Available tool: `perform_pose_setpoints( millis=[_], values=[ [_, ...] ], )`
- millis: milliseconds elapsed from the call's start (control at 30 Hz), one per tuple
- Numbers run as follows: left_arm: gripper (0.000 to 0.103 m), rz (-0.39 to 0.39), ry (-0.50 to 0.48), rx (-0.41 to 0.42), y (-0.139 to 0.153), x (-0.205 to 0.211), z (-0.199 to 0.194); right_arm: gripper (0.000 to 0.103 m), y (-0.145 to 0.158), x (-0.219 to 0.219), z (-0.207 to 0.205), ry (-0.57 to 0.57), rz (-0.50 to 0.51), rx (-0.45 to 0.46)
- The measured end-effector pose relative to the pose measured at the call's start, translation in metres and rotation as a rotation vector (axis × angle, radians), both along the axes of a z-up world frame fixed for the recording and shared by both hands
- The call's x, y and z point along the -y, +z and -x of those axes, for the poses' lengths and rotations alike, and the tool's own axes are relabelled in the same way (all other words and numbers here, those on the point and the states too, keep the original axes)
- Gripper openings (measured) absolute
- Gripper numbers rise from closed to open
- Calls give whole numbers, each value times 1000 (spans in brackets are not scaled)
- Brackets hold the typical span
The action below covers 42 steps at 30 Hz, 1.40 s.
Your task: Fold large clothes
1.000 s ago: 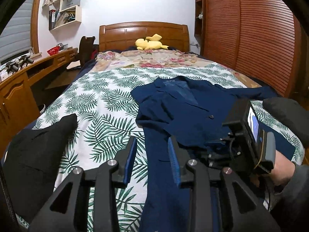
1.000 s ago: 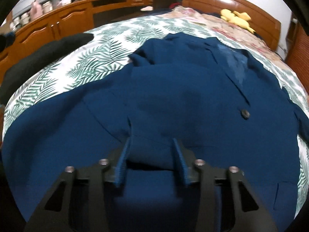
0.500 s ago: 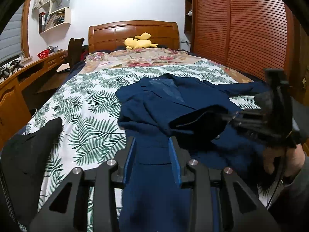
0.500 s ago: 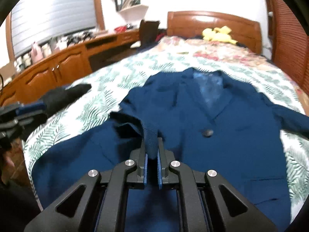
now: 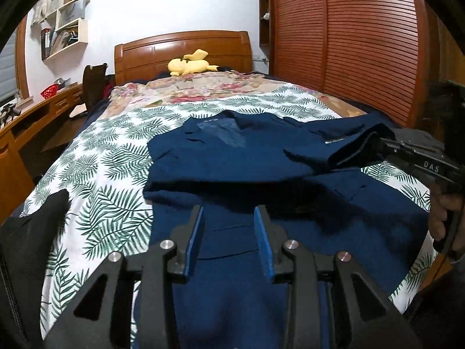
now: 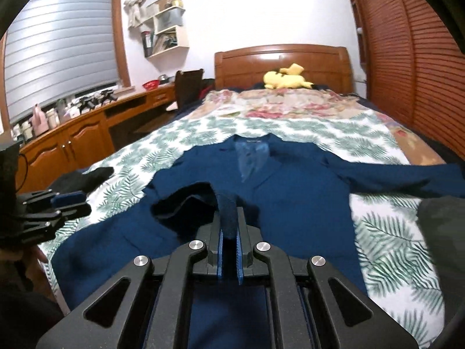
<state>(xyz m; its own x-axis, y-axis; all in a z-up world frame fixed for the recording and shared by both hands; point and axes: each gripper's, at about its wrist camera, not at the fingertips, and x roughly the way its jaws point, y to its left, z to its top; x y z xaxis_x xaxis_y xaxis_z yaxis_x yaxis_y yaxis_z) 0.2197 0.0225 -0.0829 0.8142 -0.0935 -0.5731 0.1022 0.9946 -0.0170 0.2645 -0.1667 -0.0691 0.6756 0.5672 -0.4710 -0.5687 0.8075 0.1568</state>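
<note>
On the bed [image 5: 96,157] with the leaf-print cover lies a navy jacket [image 6: 290,192]; the right gripper [image 6: 228,232], its jaws open a second ago, now pinches a lifted fold of it; the left gripper [image 5: 228,226] hovers, jaws apart, holding nothing.

The blue jacket [image 6: 290,203] covered the middle of the bed [image 6: 386,250]. Left of the jacket, bare leaf-print sheet gave open passage, narrowed near the foot by a black garment [image 5: 32,232]. Beyond the jacket's collar the bed lay free up to a yellow plush toy [image 5: 190,64]. The desk [image 6: 75,142] walled the left side, louvered wardrobe doors [image 5: 348,43] the right.
</note>
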Motion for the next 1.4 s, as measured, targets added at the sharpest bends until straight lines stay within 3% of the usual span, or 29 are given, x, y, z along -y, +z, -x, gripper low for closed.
perform_pose_setpoints(
  millis=[300, 433, 500, 567, 600, 800, 1400],
  values=[
    [34, -6, -16, -3, -4, 20, -8, 4, -48, 19, -2, 6, 117, -143],
    [34, -11, -23, -8, -5, 26, -13, 9, -57, 17, 3, 39, 160, -155],
    [35, -16, -27, -10, -5, 29, -14, 22, -52, 15, 10, 65, 170, -129],
    [35, -18, -29, -10, -6, 32, -15, 50, -46, 14, 16, 86, 153, -98],
    [35, -20, -31, -10, -6, 34, -16, 53, -44, 15, 17, 95, 142, -85],
    [35, -19, -37, -11, -7, 36, -15, 55, -38, 1, 23, 152, 123, -55],
    [37, -43, -48, -5, -8, 42, -13, 55, -76, -56, 6, 228, 227, -87]
  ],
)
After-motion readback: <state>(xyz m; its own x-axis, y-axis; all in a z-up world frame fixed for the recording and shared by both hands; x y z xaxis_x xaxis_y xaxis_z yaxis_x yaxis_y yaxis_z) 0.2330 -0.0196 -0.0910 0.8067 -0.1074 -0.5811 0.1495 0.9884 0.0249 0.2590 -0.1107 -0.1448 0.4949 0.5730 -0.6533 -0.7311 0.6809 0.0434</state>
